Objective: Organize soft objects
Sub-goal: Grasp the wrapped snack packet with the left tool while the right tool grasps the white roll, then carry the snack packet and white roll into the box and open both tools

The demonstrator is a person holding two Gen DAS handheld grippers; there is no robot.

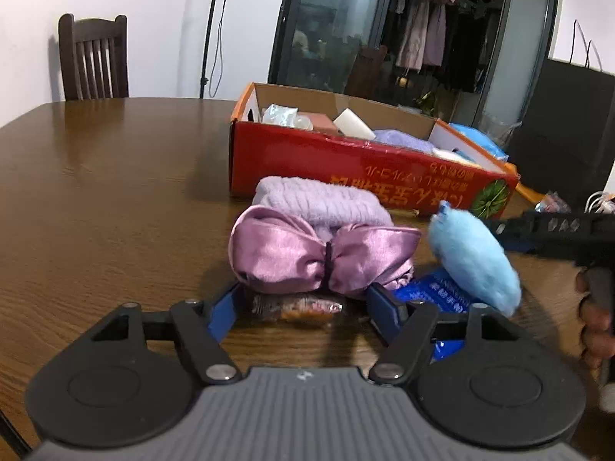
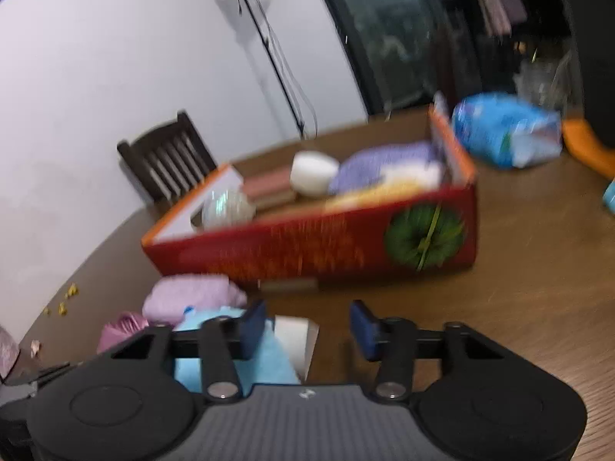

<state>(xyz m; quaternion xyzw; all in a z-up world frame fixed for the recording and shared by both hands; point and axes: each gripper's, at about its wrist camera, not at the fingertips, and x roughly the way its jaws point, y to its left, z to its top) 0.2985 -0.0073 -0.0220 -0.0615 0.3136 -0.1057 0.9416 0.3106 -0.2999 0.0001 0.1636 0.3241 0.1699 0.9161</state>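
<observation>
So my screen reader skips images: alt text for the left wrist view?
The left gripper straddles a pink satin bow on a wooden table. A blue plush lies right of it, a red box behind.

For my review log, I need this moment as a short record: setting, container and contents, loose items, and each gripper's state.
setting: brown wooden table, dark chair behind it
container: open red cardboard box holding a white block, a lavender cloth and a clear plastic bag
loose items: pink satin bow, lavender knit cloth, light blue plush, blue packet
left gripper: open, fingers either side of the bow's near edge
right gripper: open, nothing between its fingers
</observation>
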